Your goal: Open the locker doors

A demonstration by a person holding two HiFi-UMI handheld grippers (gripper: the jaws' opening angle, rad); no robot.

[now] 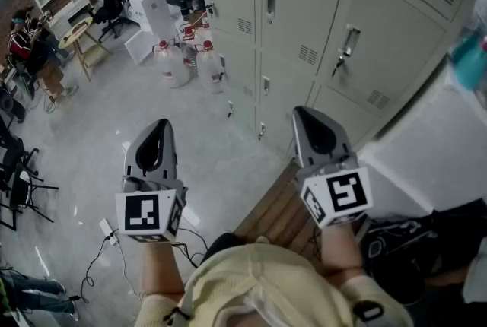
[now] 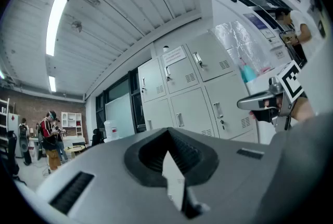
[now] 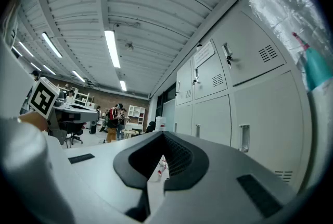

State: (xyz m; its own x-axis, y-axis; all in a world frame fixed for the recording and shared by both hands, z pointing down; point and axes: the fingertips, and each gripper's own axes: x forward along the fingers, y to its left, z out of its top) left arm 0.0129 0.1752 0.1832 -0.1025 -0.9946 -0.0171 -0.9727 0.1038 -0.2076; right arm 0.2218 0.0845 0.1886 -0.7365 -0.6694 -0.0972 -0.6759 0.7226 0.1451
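The grey locker bank (image 1: 304,6) fills the upper right of the head view, and every locker door (image 1: 396,36) that shows lies flush and shut. Several large water jugs (image 1: 173,63) with red caps stand on the floor at the bank's left end. Nearer the person, the left gripper (image 1: 163,122) and the right gripper (image 1: 299,113) are held side by side, pointing towards the lockers but apart from them, each with its jaws clenched together on nothing.

Locker doors (image 1: 293,6): pale grey metal, stacked in rows, every one shut flush right now.
Handles (image 1: 348,40): silver latch at each door's edge.
Vents (image 1: 308,54): small louvred slots near a lower corner.
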